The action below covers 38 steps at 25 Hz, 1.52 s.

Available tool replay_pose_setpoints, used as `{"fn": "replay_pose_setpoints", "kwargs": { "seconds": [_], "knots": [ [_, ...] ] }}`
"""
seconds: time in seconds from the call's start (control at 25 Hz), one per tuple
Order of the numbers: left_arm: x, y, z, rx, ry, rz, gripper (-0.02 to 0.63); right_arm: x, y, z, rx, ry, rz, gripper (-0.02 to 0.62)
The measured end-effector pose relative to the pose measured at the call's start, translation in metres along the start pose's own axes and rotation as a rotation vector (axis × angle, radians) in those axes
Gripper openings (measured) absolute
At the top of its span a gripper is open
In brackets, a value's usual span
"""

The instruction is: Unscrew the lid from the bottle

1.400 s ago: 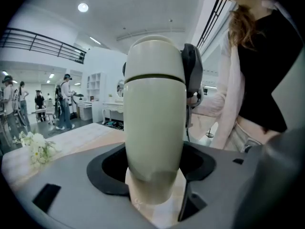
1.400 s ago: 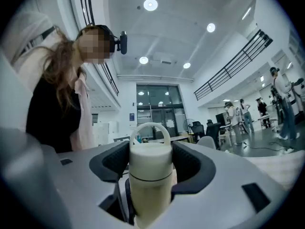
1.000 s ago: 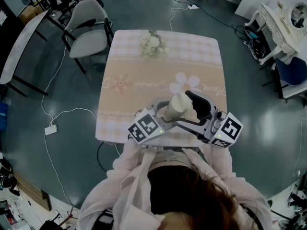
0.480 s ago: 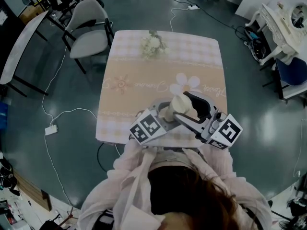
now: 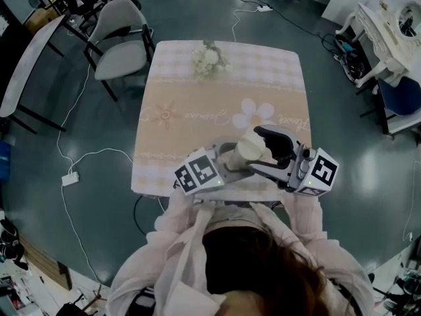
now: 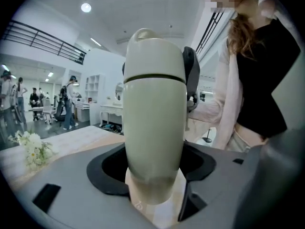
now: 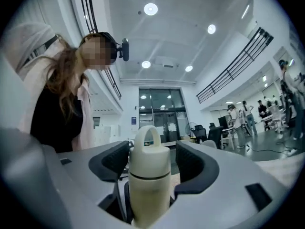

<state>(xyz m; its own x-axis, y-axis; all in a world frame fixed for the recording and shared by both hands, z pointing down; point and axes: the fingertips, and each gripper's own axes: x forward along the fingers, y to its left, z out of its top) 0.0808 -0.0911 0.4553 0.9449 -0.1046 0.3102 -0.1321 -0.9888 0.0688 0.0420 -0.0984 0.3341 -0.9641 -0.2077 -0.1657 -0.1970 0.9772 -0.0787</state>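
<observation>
A dark, glossy floor (image 5: pixel 342 176) surrounds a small square counter (image 5: pixel 197 97) covered with a pale checked and flower-printed cloth. Nearest the camera, the person's pale sleeves (image 5: pixel 299 222) reach out over the counter's near edge.

The left gripper (image 6: pixel 155 175) comes in from the left and is clamped on the lower body of a cream bottle (image 6: pixel 155 128). Its dark pads hug both sides of the bottle, which stands up between them and is held just over the near edge of the counter.

The right gripper (image 7: pixel 151 157) comes in from the other side, higher up, with its jaws to either side of the lid (image 6: pixel 155 56). That lid is a rounded cap with a loop handle on top, set off from the body by a dark seam. These jaws have just been closing and now grasp the lid. One pad lies against it, while only a thin sliver of background shows at the other. The lid is still on the bottle.

Further along the counter, near its far edge, lies a small bunch of white flowers (image 5: pixel 209 61). Beyond the far left corner stands a grey chair (image 5: pixel 122 41). A white cable runs across the floor to a power strip (image 5: pixel 69 176) on the left. A white dressing table (image 5: pixel 388 38) stands far to the right.
</observation>
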Motion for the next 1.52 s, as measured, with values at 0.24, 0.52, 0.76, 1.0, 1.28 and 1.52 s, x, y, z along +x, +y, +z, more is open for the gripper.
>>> {"fn": "replay_pose_setpoints", "kwargs": {
  "seconds": [0.24,0.52,0.76,1.0,1.28,1.52],
  "knots": [
    [-0.005,0.027,-0.004,-0.032,0.028,0.168,0.313,0.003,-0.008,-0.002,-0.005,0.015,-0.173,0.356],
    [-0.001,0.027,-0.008,-0.026,0.062,0.174,0.313,0.009,-0.018,-0.008,-0.038,0.074,-0.254,0.312],
    [-0.001,0.005,0.0,-0.001,0.029,0.039,0.313,0.003,-0.001,0.0,-0.022,0.019,-0.044,0.288],
    [0.001,-0.023,0.004,0.017,-0.003,-0.102,0.313,-0.006,0.016,0.007,0.063,-0.068,0.142,0.291],
    [0.0,0.01,-0.005,-0.018,0.04,0.082,0.313,-0.001,-0.002,-0.005,-0.059,0.018,-0.098,0.324],
    [0.001,0.024,-0.016,-0.003,0.103,0.159,0.313,0.012,-0.017,-0.018,-0.08,0.102,-0.238,0.34]
  ]
}}
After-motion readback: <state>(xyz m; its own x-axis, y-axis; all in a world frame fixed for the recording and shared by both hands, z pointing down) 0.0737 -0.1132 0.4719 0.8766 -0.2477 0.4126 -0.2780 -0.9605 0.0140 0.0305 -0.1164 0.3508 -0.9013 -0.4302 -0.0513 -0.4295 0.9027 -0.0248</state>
